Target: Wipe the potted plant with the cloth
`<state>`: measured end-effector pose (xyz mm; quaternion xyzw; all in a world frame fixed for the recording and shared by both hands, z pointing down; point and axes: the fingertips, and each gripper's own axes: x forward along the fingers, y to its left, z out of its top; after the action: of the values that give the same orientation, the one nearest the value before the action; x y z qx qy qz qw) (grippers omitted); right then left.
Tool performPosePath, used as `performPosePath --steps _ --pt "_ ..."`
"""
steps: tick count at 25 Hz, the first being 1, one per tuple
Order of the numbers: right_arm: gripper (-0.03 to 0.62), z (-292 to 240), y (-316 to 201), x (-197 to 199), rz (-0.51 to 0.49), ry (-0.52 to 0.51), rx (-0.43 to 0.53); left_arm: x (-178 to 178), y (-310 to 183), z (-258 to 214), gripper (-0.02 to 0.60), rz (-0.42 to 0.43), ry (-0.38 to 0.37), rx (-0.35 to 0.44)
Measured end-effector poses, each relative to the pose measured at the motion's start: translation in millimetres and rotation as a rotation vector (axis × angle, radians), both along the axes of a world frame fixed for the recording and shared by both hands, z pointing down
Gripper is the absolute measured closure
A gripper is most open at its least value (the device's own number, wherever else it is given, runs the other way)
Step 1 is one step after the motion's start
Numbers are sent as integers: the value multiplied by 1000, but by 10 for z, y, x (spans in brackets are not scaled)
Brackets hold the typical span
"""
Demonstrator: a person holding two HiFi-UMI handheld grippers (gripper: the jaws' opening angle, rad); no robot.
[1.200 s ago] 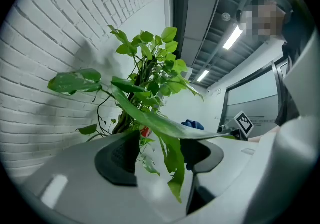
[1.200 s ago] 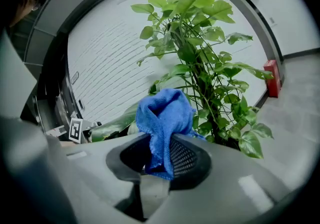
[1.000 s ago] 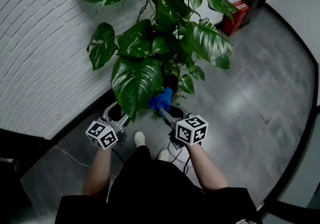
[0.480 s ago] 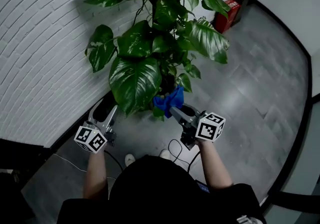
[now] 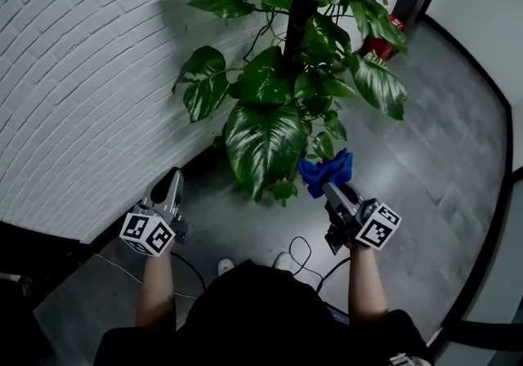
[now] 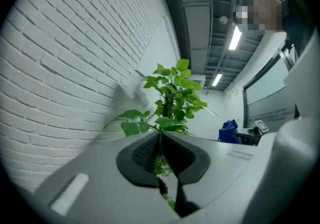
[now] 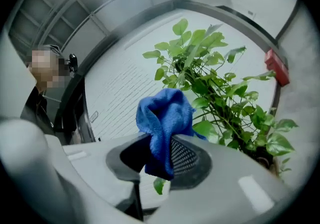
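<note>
The right gripper (image 5: 333, 190) had its jaws pinched on the blue cloth (image 5: 325, 168). The cloth stood bunched above the jaw tips, just beside the lower right leaves of the potted plant (image 5: 298, 70). It appeared to stop short of the plant's big drooping leaf (image 5: 263, 140). Held that way, with a wad of loose cloth ahead of the jaws, it probably let soft fabric rather than hard jaw meet the leaves.

The left gripper (image 5: 172, 178) hung well apart from the plant on its wall side, near the white brick wall (image 5: 82, 70). Its jaws were pressed nearly together with nothing between them, the plant showing only far off through the slit. That gripper looked idle, most likely parked clear of the foliage so the cloth side could work alone. The pot itself was hidden under the leaves.

A second before, the left gripper had sat right below the plant's big leaf with its jaws spread, as if propping it. The cloth had then been up against that leaf's lower edge. Since then the left gripper had drawn away from the plant and its jaws had just been closing on nothing. The cloth had shifted to the plant's right side, off the big leaf.
</note>
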<state>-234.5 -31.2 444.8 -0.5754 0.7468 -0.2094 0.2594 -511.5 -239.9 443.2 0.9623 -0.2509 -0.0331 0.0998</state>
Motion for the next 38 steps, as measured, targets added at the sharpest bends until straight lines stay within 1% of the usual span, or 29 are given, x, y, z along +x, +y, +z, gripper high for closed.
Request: performPosePath --steps 1,3,5,7,10,15,18,20,23,26,30,38 --pt "491 3 -15 -4 36 10 5 -74 -55 -16 575 -19 3 -6" --pt "491 -25 -71 -72 91 31 20 -185 -112 -68 577 -29 17 -5" --pt "491 -105 -119 -202 119 64 37 -258 -144 -110 575 -24 27 2" --pt "491 -191 -123 -325 133 118 44 -296 -159 -130 575 -17 21 11" --pt "491 -233 -78 -383 168 181 29 -302 -150 -115 575 19 5 11" --pt "491 -197 105 -333 238 159 13 -323 -99 -69 575 73 -11 36" --pt "491 -168 183 -351 270 178 1 -328 -78 -78 575 83 -6 44" --pt "491 -150 189 -377 279 204 -9 -315 -46 -104 577 89 -8 52" --pt "491 -41 139 -408 280 230 -39 -294 12 -122 575 113 3 92" --pt "491 69 105 -380 289 219 -65 -281 54 -108 575 102 6 86" --pt "493 66 98 -356 286 195 -53 -292 70 -63 575 103 -8 87" --pt "493 -33 116 -315 283 217 -30 -390 0 -93 575 55 -6 90"
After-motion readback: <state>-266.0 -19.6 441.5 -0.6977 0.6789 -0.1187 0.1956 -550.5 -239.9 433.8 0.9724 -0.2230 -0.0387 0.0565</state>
